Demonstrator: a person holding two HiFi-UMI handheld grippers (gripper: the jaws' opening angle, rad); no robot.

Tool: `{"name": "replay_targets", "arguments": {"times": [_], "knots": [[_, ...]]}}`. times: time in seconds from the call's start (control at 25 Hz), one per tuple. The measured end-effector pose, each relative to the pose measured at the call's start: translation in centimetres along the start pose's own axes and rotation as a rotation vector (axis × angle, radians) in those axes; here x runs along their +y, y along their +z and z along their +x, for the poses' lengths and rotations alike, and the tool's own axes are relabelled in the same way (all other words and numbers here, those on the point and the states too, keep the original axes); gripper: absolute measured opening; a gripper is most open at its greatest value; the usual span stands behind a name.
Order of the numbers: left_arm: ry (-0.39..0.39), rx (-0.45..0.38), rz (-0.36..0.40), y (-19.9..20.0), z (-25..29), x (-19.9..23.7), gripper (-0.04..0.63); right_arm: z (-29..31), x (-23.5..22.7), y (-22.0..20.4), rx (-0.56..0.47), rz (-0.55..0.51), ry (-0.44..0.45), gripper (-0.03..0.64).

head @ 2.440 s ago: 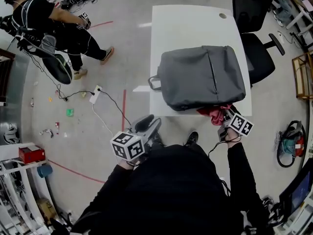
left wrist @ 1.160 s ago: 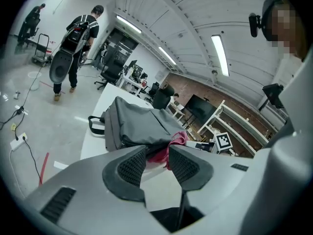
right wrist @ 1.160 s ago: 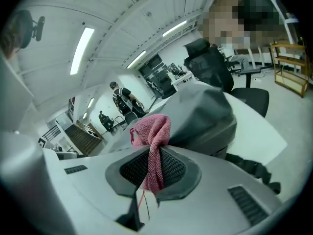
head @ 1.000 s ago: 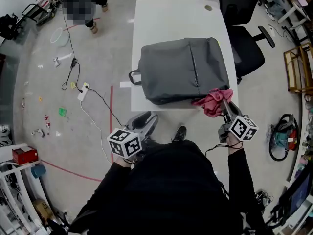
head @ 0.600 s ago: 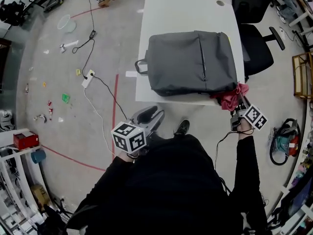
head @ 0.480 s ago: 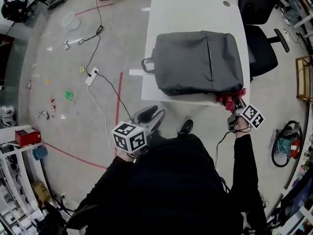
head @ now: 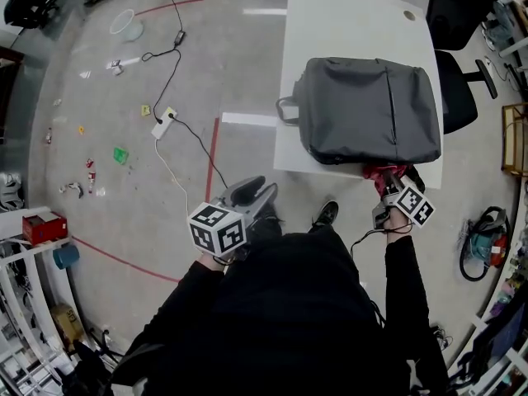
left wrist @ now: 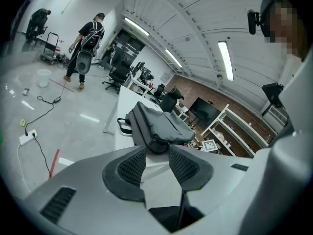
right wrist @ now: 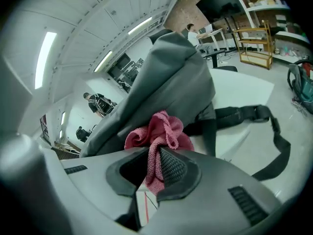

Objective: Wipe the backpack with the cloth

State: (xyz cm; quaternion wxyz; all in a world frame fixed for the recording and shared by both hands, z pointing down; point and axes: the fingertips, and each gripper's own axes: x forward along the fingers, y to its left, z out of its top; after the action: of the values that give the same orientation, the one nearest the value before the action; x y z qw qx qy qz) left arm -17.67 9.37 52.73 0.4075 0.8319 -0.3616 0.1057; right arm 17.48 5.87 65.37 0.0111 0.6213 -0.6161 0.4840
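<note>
A grey backpack [head: 367,110] lies flat on the white table [head: 330,23]. My right gripper [head: 388,186] is at the table's near right edge, shut on a crumpled red cloth [head: 378,172]. The cloth rests against the backpack's near side. In the right gripper view the pink-red cloth [right wrist: 159,131] bunches out of my right gripper [right wrist: 152,168] against the grey backpack [right wrist: 161,82], and a black strap [right wrist: 244,114] hangs beside it. My left gripper [head: 252,195] hovers over the floor, left of the table. In its own view the left gripper [left wrist: 157,153] is open and empty, facing the backpack [left wrist: 156,126].
A black office chair [head: 458,23] stands right of the table. A cable and power strip [head: 163,122] lie on the floor to the left, with red tape lines and small litter. A teal machine [head: 487,242] sits on the floor at right. People [left wrist: 88,48] stand far off.
My right gripper with the cloth has dropped from the backpack's near right corner to its near side at the table edge. The table and backpack have shifted right in the head view.
</note>
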Motion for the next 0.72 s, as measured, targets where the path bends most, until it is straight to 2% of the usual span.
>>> {"name": "replay_targets", "arguments": {"times": [0.24, 0.48, 0.6, 0.72], "knots": [[-0.039, 0.012, 0.013, 0.6, -1.6, 4.0, 0.16, 2.4, 9.0, -7.4, 0.087, -0.04, 0.115, 0.052], [-0.047, 0.032, 0.077, 1.6, -4.2, 7.7, 0.16, 3.7, 19.7, -14.2, 0.179, -0.072, 0.264, 0.052], [-0.079, 0.033, 0.123, 2.2, -4.8, 8.1, 0.16, 3.4, 24.8, -15.4, 0.225, -0.187, 0.374, 0.052], [-0.137, 0.011, 0.152, 2.8, -4.5, 7.6, 0.16, 2.9, 28.6, -15.2, 0.237, -0.318, 0.447, 0.052]]}}
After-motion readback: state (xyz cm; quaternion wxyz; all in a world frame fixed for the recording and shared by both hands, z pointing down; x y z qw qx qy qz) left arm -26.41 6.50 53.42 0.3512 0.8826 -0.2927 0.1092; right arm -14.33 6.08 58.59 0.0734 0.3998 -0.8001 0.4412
